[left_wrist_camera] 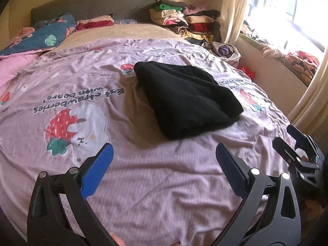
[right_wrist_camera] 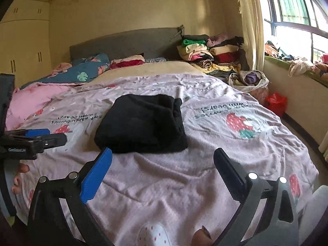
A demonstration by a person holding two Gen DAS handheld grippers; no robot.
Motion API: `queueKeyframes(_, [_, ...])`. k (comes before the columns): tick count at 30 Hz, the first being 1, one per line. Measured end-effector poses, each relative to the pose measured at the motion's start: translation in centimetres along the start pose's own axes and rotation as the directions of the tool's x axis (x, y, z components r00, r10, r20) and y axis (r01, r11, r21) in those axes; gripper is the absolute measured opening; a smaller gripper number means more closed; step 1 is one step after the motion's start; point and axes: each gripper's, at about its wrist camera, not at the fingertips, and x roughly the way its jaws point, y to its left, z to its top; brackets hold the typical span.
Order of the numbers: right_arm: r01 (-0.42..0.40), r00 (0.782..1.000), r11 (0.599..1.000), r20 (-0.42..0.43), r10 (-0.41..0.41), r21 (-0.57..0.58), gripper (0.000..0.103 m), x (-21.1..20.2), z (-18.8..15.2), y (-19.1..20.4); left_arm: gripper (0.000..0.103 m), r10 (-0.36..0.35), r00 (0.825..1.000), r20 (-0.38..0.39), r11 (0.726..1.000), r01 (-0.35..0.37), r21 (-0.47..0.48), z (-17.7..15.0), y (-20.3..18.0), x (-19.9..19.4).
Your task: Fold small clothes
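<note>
we find a black garment [left_wrist_camera: 185, 98], folded into a compact bundle, lying on the pink strawberry-print bedspread [left_wrist_camera: 143, 174] near the middle of the bed. it rests flat on the cover, with its folded layers showing along the right edge in the right wrist view.

we record the left gripper [left_wrist_camera: 164, 164] with its jaws spread wide and nothing between them; only bare bedspread shows in the gap. its blue pads [left_wrist_camera: 98, 172] sit short of the garment, apart from it. in the right wrist view the same gripper appears at the left edge, low over the cover and beside the bundle without touching it.

we record the right gripper [right_wrist_camera: 163, 168] likewise with its jaws wide apart and empty. the garment lies just beyond its fingertips, not in contact with either pad. in the left wrist view this gripper shows at the far right edge, clear of the garment.

we note a stack of folded clothes [right_wrist_camera: 207, 53] piled at the head of the bed on the window side, against the grey headboard [right_wrist_camera: 125, 43]. a blue leaf-print quilt [right_wrist_camera: 82, 71] and pink bedding lie bunched on the opposite side. a cloth basket [right_wrist_camera: 249, 82] sits at the bed's edge below the stack, and a red bag [right_wrist_camera: 275, 101] is on the floor near the window wall.
</note>
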Motion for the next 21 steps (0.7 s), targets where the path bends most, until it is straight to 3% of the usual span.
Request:
queueKeyframes(4, [0.012,1.000,1.000,0.000,-0.012,0.005,0.098,-0.4,-0.9,0.3,0.093,0.009,1.000,0.014,1.000,-0.009,0.009,-1.9,0.3,-0.5])
queueKeyframes(10, [0.012,0.998,1.000,-0.062,-0.012,-0.001,0.099,0.6,-2.8,1.1,0.093,0.006,1.000,-0.017,0.998,-0.007,-0.070,-4.2,1.9,0.4])
queueKeyframes(21, [0.024,0.996,0.999,-0.086,-0.026,-0.020,0.099,1.1,-3.4,1.7,0.093,0.039,0.999,-0.017,0.997,-0.040,-0.065,-4.4,2.3,0.3])
